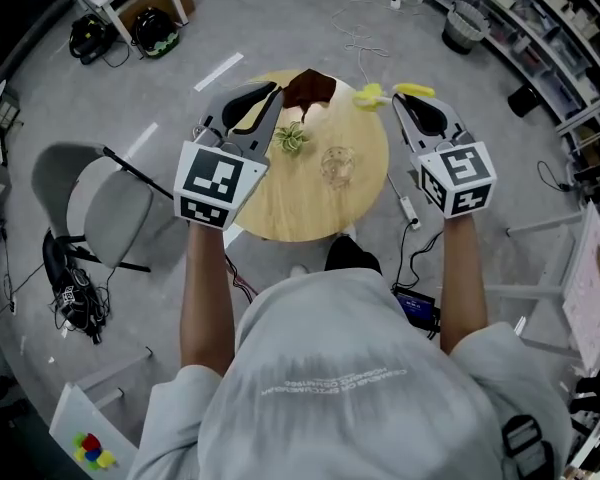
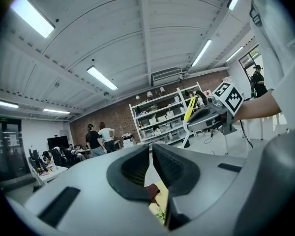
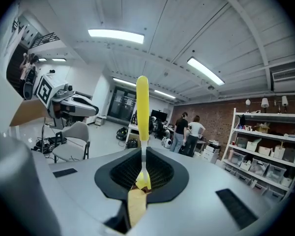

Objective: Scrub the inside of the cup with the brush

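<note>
Left gripper (image 2: 151, 150), jaws closed on nothing, likely must open to hold the glass cup (image 1: 337, 165). Right gripper (image 3: 142, 154) clamps the yellow brush (image 3: 142, 107); scrubbing not yet begun.

No legible words, numbers or brand names anywhere.
- Shirt print (image 1: 340, 380), lower centre of head view: two short lines of pale lettering on back of grey shirt, upside down, too small to read.
- Left marker cube (image 1: 218, 183) and right marker cube (image 1: 460, 178), mid frame: black-and-white square code patterns only, no letters or digits.
- Same code patterns in both gripper views, also unlettered.
</note>
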`<state>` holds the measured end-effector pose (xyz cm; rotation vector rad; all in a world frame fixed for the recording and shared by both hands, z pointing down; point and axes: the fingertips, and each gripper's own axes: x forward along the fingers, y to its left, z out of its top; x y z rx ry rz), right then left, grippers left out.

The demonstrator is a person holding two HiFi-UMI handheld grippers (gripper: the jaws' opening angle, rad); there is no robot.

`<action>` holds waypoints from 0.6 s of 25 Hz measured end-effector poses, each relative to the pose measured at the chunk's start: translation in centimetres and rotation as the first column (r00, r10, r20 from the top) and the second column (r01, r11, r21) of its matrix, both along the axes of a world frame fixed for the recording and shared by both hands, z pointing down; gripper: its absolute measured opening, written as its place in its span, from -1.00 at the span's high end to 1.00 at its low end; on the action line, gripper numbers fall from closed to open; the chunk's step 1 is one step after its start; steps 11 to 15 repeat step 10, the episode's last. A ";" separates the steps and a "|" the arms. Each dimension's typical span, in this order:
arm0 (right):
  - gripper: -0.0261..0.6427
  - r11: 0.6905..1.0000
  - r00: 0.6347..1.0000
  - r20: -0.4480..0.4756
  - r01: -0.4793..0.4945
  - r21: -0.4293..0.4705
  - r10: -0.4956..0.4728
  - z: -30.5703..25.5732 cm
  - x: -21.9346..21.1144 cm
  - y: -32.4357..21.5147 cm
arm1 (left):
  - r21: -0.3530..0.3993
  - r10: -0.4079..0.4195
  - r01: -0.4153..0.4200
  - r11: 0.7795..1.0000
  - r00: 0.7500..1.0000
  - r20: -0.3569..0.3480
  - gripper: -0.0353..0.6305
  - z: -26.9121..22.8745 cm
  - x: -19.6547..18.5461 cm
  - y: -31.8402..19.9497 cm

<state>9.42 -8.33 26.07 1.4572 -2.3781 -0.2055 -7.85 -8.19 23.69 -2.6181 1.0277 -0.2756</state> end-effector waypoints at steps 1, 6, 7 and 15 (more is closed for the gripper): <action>0.76 1.000 1.000 -0.002 0.000 -0.004 0.000 0.1 0.2 -0.1 | 0.004 0.012 -0.012 1.000 1.000 0.016 0.78 0.1 0.4 0.0; 0.76 1.000 1.000 0.000 -0.003 -0.002 0.003 0.1 0.0 -1.2 | 0.017 0.056 -0.057 0.998 0.998 0.039 0.78 0.1 1.0 -0.4; 0.76 1.000 1.000 0.002 -0.003 0.003 0.003 0.0 -0.2 -1.4 | 0.018 0.063 -0.064 0.998 0.997 0.041 0.78 0.1 1.0 -0.6; 0.76 1.000 1.000 0.010 0.003 0.019 -0.003 -0.2 -0.8 -2.0 | 0.021 0.084 -0.085 0.996 0.995 0.052 0.78 0.2 0.8 -1.0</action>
